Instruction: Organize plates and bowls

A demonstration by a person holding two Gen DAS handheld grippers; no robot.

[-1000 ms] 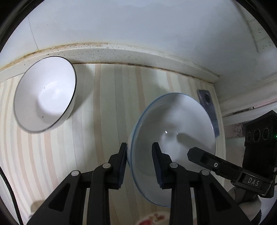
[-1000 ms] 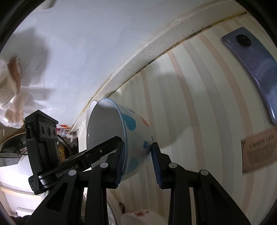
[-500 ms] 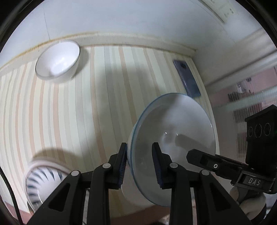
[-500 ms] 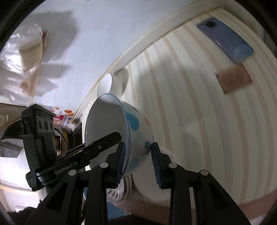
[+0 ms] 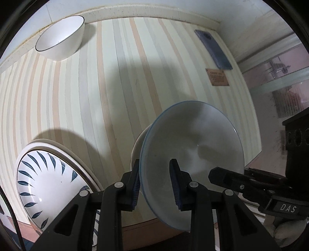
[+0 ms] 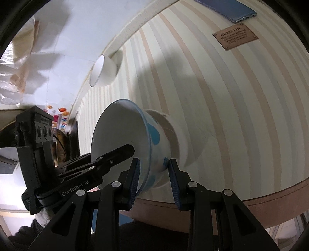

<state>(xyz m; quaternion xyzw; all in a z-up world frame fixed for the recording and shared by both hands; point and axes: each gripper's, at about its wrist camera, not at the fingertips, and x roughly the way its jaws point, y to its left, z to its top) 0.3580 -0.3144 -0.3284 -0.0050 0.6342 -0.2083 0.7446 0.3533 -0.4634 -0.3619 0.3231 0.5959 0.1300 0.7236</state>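
Leaf-patterned plate (image 5: 48, 185) partly behind the tongs, phone (image 6: 227, 7) cut off above.

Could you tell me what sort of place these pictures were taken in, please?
Probably a home dining corner: a striped table set against a wall, crockery on it such as a white bowl and a leaf-patterned plate, and a smartphone left lying near the edge.

Each view looks forward along its own tongs, steeply down at the striped counter (image 5: 108, 92), and from close in. The left one faces the back wall; the right one (rolled sideways) looks along it. Both share the blue-rimmed bowl (image 5: 193, 154), the white bowl (image 6: 104, 69), the phone (image 5: 212, 48) and the brown plaque (image 6: 235, 36).
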